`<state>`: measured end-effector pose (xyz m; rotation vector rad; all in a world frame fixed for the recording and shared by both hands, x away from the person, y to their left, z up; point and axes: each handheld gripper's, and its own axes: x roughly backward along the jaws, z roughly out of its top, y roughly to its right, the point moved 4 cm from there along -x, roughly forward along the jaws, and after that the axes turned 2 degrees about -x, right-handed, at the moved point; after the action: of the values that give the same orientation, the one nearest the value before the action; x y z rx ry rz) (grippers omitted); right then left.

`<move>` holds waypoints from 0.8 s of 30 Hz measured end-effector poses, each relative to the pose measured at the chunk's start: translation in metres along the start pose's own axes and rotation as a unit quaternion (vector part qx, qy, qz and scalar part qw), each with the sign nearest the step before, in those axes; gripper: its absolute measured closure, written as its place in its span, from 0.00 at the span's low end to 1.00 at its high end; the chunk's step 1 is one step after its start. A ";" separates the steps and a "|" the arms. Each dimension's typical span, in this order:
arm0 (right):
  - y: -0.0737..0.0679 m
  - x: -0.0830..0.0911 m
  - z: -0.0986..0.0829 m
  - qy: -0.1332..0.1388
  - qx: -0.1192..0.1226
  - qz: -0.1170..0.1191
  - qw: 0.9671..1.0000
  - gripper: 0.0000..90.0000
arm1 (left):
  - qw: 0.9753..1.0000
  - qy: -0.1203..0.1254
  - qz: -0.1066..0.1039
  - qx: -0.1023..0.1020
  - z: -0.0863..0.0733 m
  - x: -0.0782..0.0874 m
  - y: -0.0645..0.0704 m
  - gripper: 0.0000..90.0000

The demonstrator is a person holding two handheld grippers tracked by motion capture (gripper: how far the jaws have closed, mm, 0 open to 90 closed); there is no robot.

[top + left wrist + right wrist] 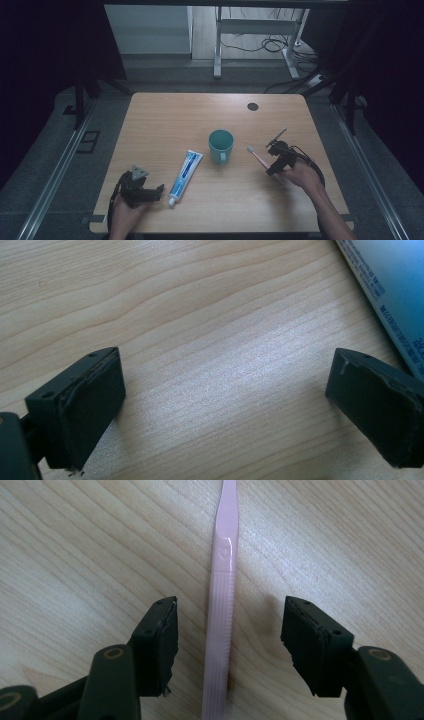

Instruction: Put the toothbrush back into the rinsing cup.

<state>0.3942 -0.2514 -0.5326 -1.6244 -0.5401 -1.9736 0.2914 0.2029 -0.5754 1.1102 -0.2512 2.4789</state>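
Note:
A pink toothbrush [221,600] lies flat on the wooden table, its handle running between the jaws of my right gripper [227,635]. That gripper is open, with a gap on both sides of the handle. From above, the toothbrush [256,154] lies just right of a teal mug [221,145], with my right gripper [276,164] over its handle end. A blue-and-white toothpaste tube [185,171] lies left of the mug. My left gripper [150,192] stands open near the front left, just left of the tube [395,290], over bare wood [220,370].
A dark round grommet [253,106] sits near the table's far edge. The table's front edge [220,231] is close behind both hands. Beyond the table are a metal desk frame [218,45] and cables [280,47] on the floor.

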 end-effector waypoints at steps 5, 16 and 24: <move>0.000 -0.001 0.007 -0.007 0.014 -0.001 1.000 0.53 | 1.000 0.000 0.000 0.000 0.000 0.000 0.000 0.03; -0.002 -0.006 0.023 -0.034 0.034 -0.008 0.999 0.70 | 1.000 0.000 0.000 0.000 0.000 0.000 0.000 0.03; -0.005 -0.012 0.031 -0.043 0.036 -0.001 0.998 0.79 | 1.000 0.000 0.000 0.001 0.000 0.000 0.000 0.03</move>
<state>0.4168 -0.2270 -0.5378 -1.6711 -0.6392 -1.8693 0.2913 0.2027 -0.5755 1.1108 -0.2494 2.4795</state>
